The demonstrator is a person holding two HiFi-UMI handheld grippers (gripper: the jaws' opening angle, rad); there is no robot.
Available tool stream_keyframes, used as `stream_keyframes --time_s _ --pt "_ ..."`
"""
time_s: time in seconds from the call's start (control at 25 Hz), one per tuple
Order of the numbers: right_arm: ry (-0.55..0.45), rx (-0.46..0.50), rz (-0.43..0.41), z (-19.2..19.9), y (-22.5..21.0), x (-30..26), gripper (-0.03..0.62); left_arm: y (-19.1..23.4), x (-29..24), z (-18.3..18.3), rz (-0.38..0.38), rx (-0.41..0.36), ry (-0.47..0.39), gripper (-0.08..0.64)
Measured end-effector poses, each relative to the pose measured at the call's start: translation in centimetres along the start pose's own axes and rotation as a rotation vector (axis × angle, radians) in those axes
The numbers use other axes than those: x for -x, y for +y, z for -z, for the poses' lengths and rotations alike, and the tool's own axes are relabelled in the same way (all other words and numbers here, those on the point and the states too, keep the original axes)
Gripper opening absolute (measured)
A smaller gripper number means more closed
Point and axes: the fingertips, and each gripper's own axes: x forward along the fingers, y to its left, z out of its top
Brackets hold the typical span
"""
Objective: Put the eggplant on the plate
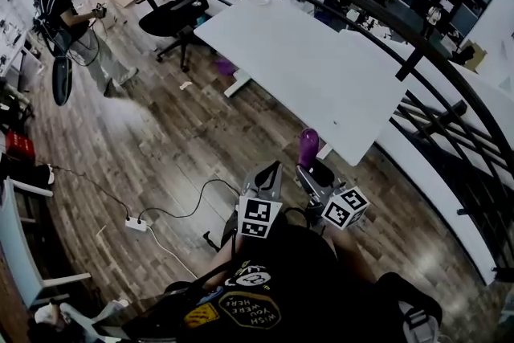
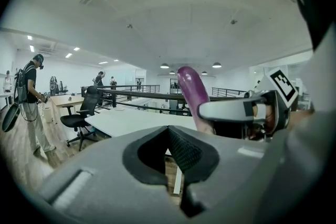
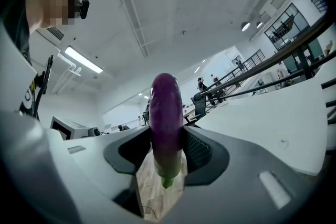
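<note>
My right gripper is shut on the purple eggplant, which stands upright just before the near corner of the white table. In the right gripper view the eggplant fills the space between the pads, green stem end down, with my right gripper clamped on its lower half. My left gripper hangs beside it to the left, shut and holding nothing. In the left gripper view my left gripper faces the table, and the eggplant rises on the right. A small flat pale disc, perhaps the plate, lies far off on the table.
A black curved railing runs behind the table. A black office chair stands at its far left end. A person with a headset stands far left. A power strip and cable lie on the wood floor.
</note>
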Motion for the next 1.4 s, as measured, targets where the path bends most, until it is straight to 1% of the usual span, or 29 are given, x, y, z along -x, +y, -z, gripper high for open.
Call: stream_keyframes --time_s 0.12,0.2,0.28,0.36,0.44,0.48,0.56,0.64,0.76,0.88,1.04,1.12,1.2,1.4 --pt "0.016 -0.017 -0.005 0.0 -0.8 -1.7 0.191 1.4 -1.1 0.1 -0.004 0.013 0.011 0.005" --pt "0.026 -0.014 -0.007 -0.4 -1.5 -3.8 0.192 3.4 -2.5 -0.1 -0.005 0.014 0.013 0.005" --pt "0.032 -0.014 0.003 -0.8 -3.3 -7.9 0.191 7.4 -5.0 -0.3 -0.006 0.016 0.012 0.005" --pt "0.043 -0.022 0.016 -0.9 -5.2 -13.7 0.190 12.9 -7.8 -0.5 -0.007 0.022 0.017 0.005" --pt "0.055 -0.017 0.006 -1.2 -5.5 -17.8 0.191 17.1 -8.9 -1.2 -0.019 0.031 0.012 0.005" --pt "0.059 -0.006 -0.005 -1.5 -4.9 -18.6 0.190 18.1 -8.5 -1.8 -0.032 0.033 0.002 0.005" --pt "0.052 0.017 -0.022 -2.2 -3.5 -19.1 0.190 19.1 -7.3 -3.3 -0.055 0.033 -0.027 0.005" --pt "0.033 0.024 -0.025 -3.2 -2.9 -20.8 0.190 20.8 -7.1 -4.6 -0.061 0.031 -0.053 0.005" --pt "0.013 0.039 -0.014 -4.5 -2.8 -24.5 0.190 24.1 -8.3 -5.9 -0.041 0.035 -0.072 0.005" --pt "0.016 0.032 0.018 -4.4 -3.1 -26.3 0.190 25.7 -9.6 -5.5 -0.008 0.058 -0.057 0.005" --pt "0.050 0.011 0.054 -3.5 -4.5 -28.0 0.190 26.3 -11.1 -5.0 0.043 0.051 -0.033 0.005" --pt "0.065 -0.001 0.061 -3.4 -5.6 -29.8 0.190 27.5 -12.4 -4.9 0.052 0.059 -0.023 0.005" --pt "0.071 -0.008 0.055 -3.8 -6.6 -32.1 0.190 29.3 -14.0 -5.0 0.052 0.064 -0.014 0.005" --pt "0.084 0.011 0.014 -5.7 -10.0 -37.7 0.190 33.5 -19.0 -6.0 0.029 0.058 0.010 0.005"
